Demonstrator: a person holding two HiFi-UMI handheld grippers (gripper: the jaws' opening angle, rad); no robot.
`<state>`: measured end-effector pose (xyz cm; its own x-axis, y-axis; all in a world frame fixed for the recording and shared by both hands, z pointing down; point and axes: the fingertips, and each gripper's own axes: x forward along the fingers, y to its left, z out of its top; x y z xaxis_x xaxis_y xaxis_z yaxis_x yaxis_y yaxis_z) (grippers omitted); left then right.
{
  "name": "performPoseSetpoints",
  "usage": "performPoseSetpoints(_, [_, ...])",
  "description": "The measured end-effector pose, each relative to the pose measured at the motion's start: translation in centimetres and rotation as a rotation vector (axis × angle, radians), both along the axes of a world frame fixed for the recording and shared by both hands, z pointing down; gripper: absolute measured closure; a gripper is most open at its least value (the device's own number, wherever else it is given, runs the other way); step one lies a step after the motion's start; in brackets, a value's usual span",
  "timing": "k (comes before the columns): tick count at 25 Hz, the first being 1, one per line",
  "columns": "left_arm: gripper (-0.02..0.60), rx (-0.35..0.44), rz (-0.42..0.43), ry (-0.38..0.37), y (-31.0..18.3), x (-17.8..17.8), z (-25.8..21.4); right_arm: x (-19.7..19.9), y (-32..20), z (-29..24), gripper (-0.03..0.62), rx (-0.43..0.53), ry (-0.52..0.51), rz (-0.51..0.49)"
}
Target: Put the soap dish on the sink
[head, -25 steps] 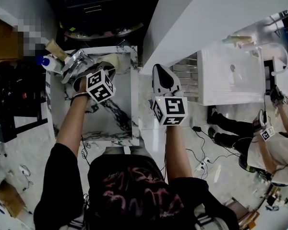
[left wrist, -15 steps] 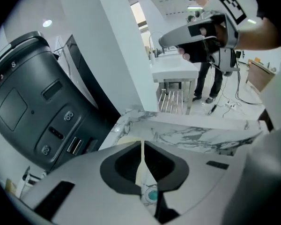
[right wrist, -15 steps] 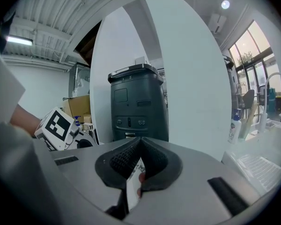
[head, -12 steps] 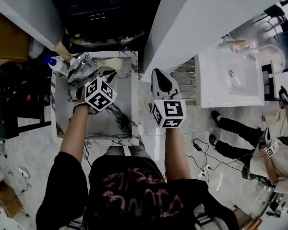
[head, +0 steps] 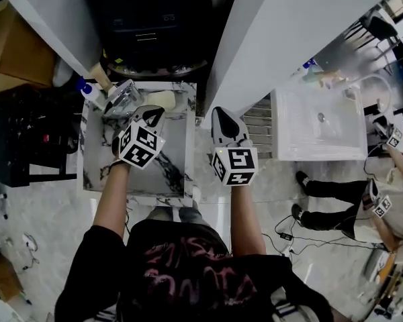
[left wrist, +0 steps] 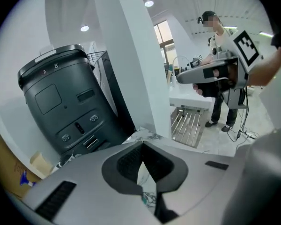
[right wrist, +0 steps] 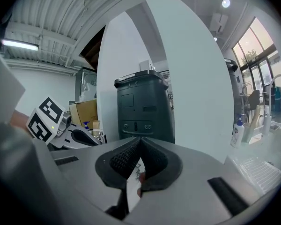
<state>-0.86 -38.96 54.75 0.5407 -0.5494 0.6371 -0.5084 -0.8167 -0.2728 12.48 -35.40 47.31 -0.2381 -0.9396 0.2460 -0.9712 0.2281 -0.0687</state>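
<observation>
Both arms are out in front, with a marker cube on top of each gripper. The left gripper [left wrist: 142, 146] has its ribbed dark pads pressed together at the tips, with nothing between them. The right gripper [right wrist: 140, 142] is the same, pads meeting and empty, and it hangs over the floor gap just right of the sink [head: 187, 154].

The sink is a rectangular basin in white stone-look material with dark veining. It looks polished, with a flat rim all round.

The soap dish [head: 162, 99] reads as a small pale cream oval, smooth and probably ceramic or plastic. It lies at the sink's far edge, just beside the chrome faucet [head: 121, 96]. The tip of the left gripper is just near the dish; I can't tell if it touches. Judging from this, the dish is already placed.

Risks:
- The dish sits close to the left gripper's tip, so a careless pull-back could nudge it.
- Both surfaces look slick, so a nudge could send it sliding into the basin or knock it against the faucet.
- The rim is narrow, so there is little margin.

A white bottle with a blue cap [head: 88, 92] stands left of the faucet. Behind the sink is a dark grey plastic bin [head: 148, 25] with a matte, rounded lid. A plain white partition [head: 282, 39] rises to its right.
</observation>
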Motion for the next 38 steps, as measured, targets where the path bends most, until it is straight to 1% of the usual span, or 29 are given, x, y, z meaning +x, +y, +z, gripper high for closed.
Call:
performPoseSetpoints(7, [0.568,0.05,-0.096,0.122,1.1,-0.9,-4.2,-0.5,1.1,-1.4,0.579,0.015,0.022,-0.028])
performPoseSetpoints(16, [0.568,0.135,-0.242,0.256,1.8,-3.2,-10.5,0.2,2.0,-3.9,0.579,0.056,0.024,-0.034])
performPoseSetpoints(26, [0.568,0.266,-0.3,0.329,4.5,-4.7,-16.2,0.4,3.6,-6.6,0.58,0.107,0.052,-0.059])
performPoseSetpoints(30, [0.569,0.296,-0.319,0.353,5.6,-5.2,-17.4,0.6,3.8,-7.2,0.58,0.121,0.04,-0.054])
performPoseSetpoints(33, [0.569,0.296,-0.327,0.368,6.3,-5.5,-17.7,0.6,4.0,-7.4,0.58,0.126,0.046,-0.056])
performPoseSetpoints(36, [0.568,0.332,-0.351,0.384,6.9,-6.0,-18.6,0.4,4.4,-7.8,0.58,0.138,0.057,-0.067])
performPoseSetpoints(38, [0.568,0.345,-0.349,0.39,7.4,-6.1,-19.0,0.3,4.7,-8.2,0.58,0.148,0.067,-0.079])
